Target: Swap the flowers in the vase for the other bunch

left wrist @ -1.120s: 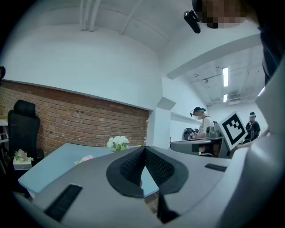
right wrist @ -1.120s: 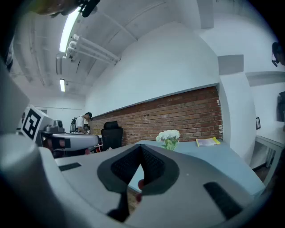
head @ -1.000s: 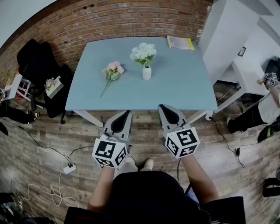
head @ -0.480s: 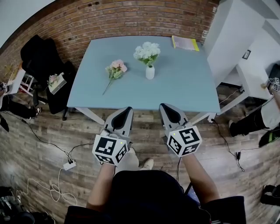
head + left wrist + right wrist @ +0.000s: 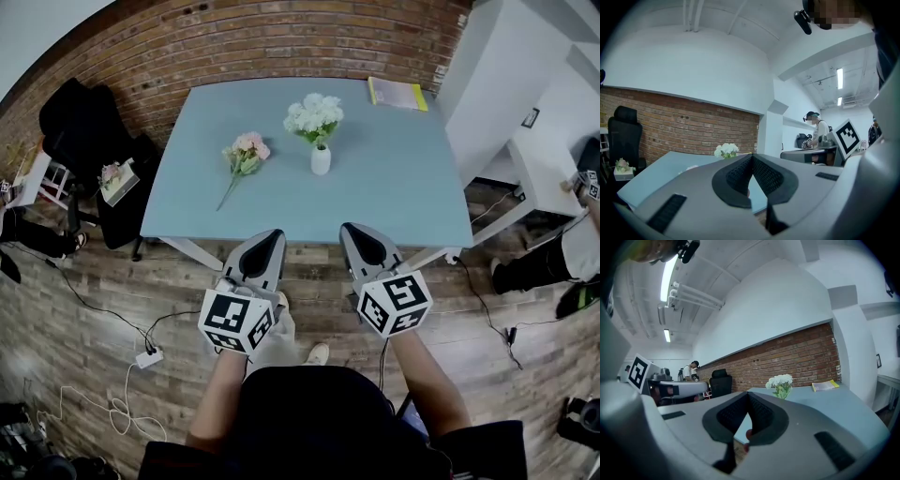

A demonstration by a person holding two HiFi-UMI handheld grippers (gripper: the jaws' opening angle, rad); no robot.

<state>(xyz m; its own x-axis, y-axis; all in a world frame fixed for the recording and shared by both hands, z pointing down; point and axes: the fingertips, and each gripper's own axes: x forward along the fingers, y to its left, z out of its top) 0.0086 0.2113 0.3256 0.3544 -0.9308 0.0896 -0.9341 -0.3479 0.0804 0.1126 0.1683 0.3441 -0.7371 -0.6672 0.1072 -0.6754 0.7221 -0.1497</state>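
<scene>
Flowers (image 5: 314,114), white and rounded, fill a small bulbous vase (image 5: 321,160).

Both tongs, left (image 5: 268,246) and right (image 5: 357,240), closed, empty, pointing level.

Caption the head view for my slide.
Left gripper and right gripper, both shut and empty, short of a blue table with white flowers in a vase, pink bunch lying beside.

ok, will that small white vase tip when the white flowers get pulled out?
Probably tippy: the vase is small and narrow, and the white bunch spreads far wider above it, so it looks top-heavy. It stands free on the smooth blue table, so it may slide or lift with the stems.
</scene>
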